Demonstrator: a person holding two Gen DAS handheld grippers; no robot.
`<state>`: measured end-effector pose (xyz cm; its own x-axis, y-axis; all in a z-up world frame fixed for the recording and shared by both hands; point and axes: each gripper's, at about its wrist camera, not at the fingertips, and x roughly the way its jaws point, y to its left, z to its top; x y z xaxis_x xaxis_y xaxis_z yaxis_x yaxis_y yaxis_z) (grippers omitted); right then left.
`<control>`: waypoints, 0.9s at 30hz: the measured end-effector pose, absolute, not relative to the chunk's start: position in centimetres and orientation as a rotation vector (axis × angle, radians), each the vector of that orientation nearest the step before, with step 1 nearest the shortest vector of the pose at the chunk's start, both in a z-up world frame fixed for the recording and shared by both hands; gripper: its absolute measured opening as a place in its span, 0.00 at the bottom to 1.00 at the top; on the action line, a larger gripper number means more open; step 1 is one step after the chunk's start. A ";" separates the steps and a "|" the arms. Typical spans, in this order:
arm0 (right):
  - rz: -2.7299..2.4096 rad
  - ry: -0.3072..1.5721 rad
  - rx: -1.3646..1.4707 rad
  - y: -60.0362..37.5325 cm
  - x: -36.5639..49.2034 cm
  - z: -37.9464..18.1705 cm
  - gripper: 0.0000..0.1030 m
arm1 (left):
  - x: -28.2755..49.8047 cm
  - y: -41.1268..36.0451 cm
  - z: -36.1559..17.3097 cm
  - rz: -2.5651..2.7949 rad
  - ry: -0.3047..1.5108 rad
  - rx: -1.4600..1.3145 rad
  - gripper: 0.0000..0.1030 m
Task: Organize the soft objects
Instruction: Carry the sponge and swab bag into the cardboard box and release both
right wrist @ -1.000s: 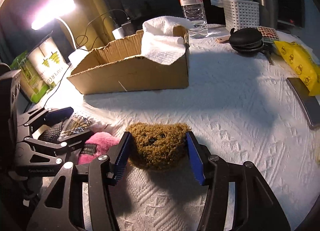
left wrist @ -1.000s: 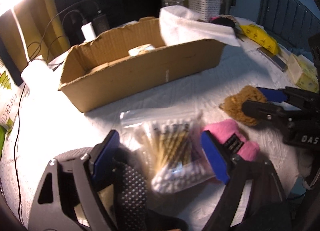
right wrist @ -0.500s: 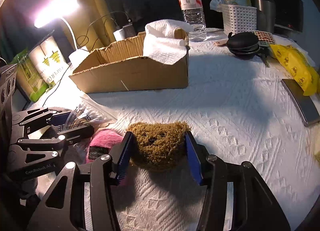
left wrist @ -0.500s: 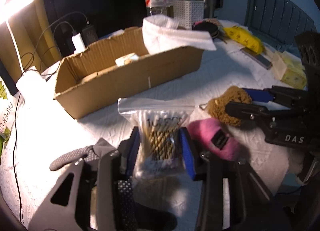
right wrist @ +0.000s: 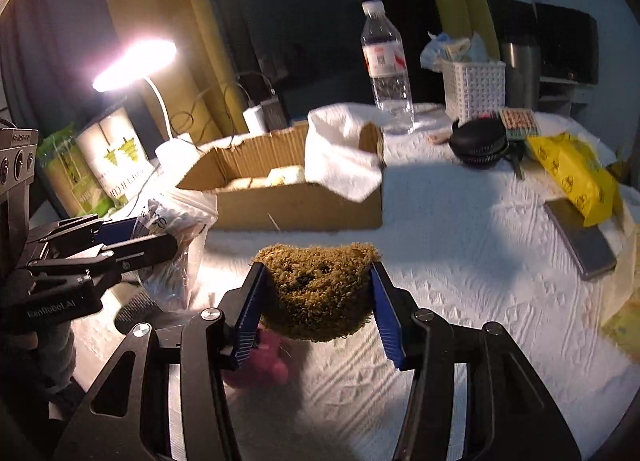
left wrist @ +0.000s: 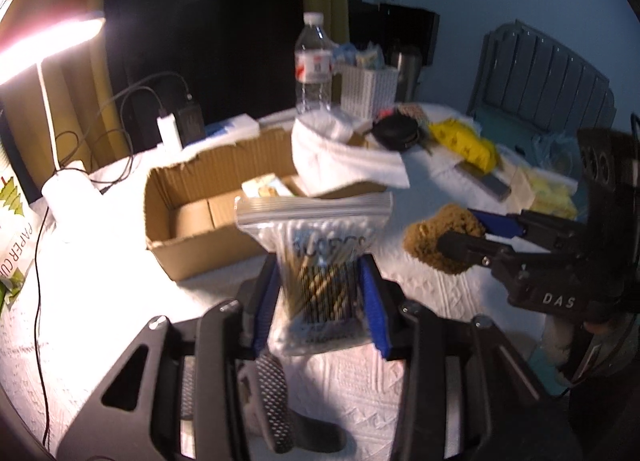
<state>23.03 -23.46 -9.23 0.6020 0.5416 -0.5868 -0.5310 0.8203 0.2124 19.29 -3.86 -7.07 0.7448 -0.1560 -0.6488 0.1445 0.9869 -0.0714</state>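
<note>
A: Left wrist view first; what do the left tongs [left wrist: 320, 301] have?

B: They are clamped on the zip bag of cotton swabs [left wrist: 316, 257]; the bag stands upright between the blue pads, its sealed strip on top, its long axis running up and away from the tongs; it looks lifted off the white counter [left wrist: 420, 293]; the cardboard box [left wrist: 208, 221] lies just beyond it and slightly left, open side up, with a white towel [left wrist: 340, 157] draped over its right end

A: And on the right side of that view?

B: The right tongs [left wrist: 468, 233] clamped on a brown plush toy [left wrist: 440, 237], near the box's right end

A: Right wrist view?

B: The right tongs [right wrist: 316, 293] squeeze the brown plush toy [right wrist: 320, 293] from both sides, face toward the camera; the cardboard box [right wrist: 296, 201] sits straight ahead, farther off; the left tongs [right wrist: 132, 241] with the bag [right wrist: 176, 237] are at the left, by the box's left part; a pink soft thing [right wrist: 260, 365] lies on the counter below the toy

A: Which goes in first?

B: I judge the left nearer the box opening
</note>
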 end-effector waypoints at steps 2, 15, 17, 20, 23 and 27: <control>0.622 0.667 0.012 -23.2 22.9 -8.7 0.52 | 19.2 -3.3 -6.5 -0.163 0.695 -0.024 0.39; 0.605 0.607 0.002 -21.8 23.7 -6.0 0.52 | 19.8 0.5 -4.2 -0.136 0.624 -0.051 0.39; 0.602 0.598 -0.001 -21.6 23.9 -5.6 0.52 | 20.2 1.2 -4.0 -0.131 0.615 -0.057 0.39; 0.597 0.584 -0.007 -21.2 24.3 -5.0 0.52 | 20.6 2.1 -3.7 -0.124 0.602 -0.061 0.39; 0.589 0.573 -0.011 -20.9 25.1 -4.4 0.52 | 21.3 3.0 -3.5 -0.119 0.594 -0.068 0.39; 0.579 0.562 -0.014 -20.5 26.1 -3.8 0.52 | 22.3 4.1 -3.5 -0.113 0.588 -0.079 0.39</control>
